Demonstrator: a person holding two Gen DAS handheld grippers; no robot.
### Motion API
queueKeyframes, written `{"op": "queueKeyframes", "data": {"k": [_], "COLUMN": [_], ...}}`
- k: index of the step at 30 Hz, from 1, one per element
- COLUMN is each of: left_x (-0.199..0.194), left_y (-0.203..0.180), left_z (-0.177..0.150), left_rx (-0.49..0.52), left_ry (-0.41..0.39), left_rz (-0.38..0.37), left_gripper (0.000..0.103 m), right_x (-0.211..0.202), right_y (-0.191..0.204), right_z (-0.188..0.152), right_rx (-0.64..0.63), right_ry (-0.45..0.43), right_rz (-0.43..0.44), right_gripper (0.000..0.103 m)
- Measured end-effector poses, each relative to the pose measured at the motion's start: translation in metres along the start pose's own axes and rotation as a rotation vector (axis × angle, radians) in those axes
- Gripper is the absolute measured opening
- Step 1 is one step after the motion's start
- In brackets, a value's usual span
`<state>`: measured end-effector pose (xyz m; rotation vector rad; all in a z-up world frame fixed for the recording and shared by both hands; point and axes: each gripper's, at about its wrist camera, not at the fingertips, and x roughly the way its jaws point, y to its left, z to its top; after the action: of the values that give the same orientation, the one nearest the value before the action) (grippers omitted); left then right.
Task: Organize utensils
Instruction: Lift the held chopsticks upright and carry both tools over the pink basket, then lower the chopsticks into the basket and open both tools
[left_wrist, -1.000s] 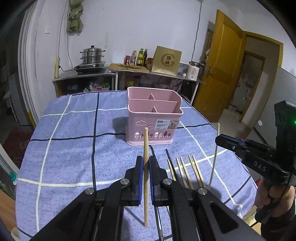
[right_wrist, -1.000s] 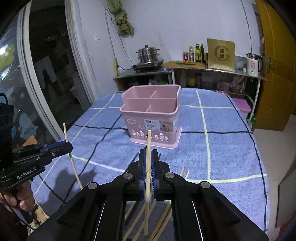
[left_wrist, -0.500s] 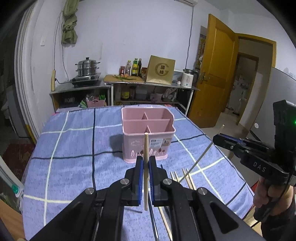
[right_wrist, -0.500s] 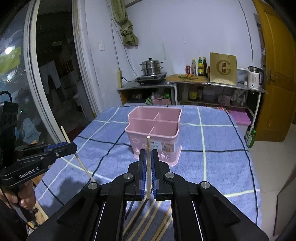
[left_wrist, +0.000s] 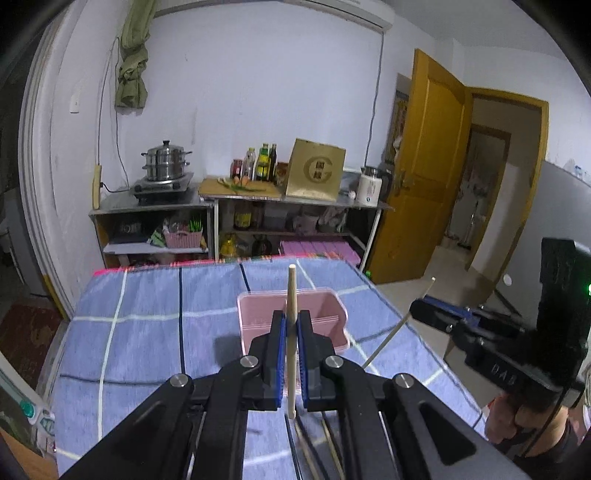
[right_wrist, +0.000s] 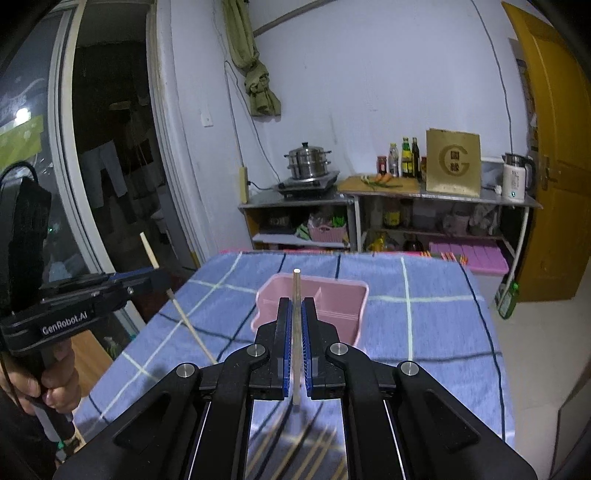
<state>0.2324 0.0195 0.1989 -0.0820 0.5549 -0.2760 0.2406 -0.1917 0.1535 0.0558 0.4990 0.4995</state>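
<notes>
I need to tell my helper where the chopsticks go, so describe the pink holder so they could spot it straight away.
Find the table with the blue checked cloth. On it stands the pink holder, an open-topped plastic box split by dividers into compartments. It is the only pink thing and the only container on the cloth; the rest are loose chopsticks lying flat.

Left wrist view is taken from behind the left gripper (left_wrist: 291, 332), angled slightly downward across the table (left_wrist: 147, 332) toward the far edge and the shelving (left_wrist: 240, 206) against the wall. Right wrist view is taken likewise from behind the right gripper (right_wrist: 294, 325), from nearer the table's right edge. The pink caddy (left_wrist: 325, 314), far table edge, shelving and each opposite gripper are shared by both.
</notes>
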Motion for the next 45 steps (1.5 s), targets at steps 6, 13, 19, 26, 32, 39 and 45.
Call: {"op": "queueKeyframes", "data": {"k": [6, 13, 19, 26, 32, 39, 45], "left_x": [0.019, 0.052, 0.084, 0.118, 0.134, 0.139, 0.125], "left_y": [0.013, 0.031, 0.044, 0.056, 0.064, 0.062, 0.058], "left_z": [0.033, 0.049, 0.035, 0.012, -0.005, -0.010, -0.010], "left_rx": [-0.021, -0.053, -0.071, -0.090, -0.097, -0.080, -0.070], "left_ry": [-0.029, -0.039, 0.006, 0.071, 0.110, 0.121, 0.101], "left_rz": [0.020, 0.024, 0.023, 0.034, 0.049, 0.060, 0.064], "left_gripper": [0.006, 0.006, 0.006, 0.006, 0.006, 0.007, 0.010], "right_x": [0.019, 0.045, 0.078, 0.111, 0.126, 0.129, 0.117], "right_y": [-0.002, -0.006, -0.010, -0.019, -0.021, -0.020, -0.021], "right_z": [0.027, 0.042, 0.032, 0.007, -0.006, -0.009, -0.007], "right_rx": [0.021, 0.039, 0.052, 0.079, 0.083, 0.085, 0.085], "right_ry": [-0.039, -0.060, -0.013, 0.070, 0.110, 0.140, 0.116], "right_rz": [0.008, 0.024, 0.030, 0.038, 0.035, 0.048, 0.045], "right_gripper": [0.005, 0.005, 0.005, 0.005, 0.005, 0.005, 0.013]}}
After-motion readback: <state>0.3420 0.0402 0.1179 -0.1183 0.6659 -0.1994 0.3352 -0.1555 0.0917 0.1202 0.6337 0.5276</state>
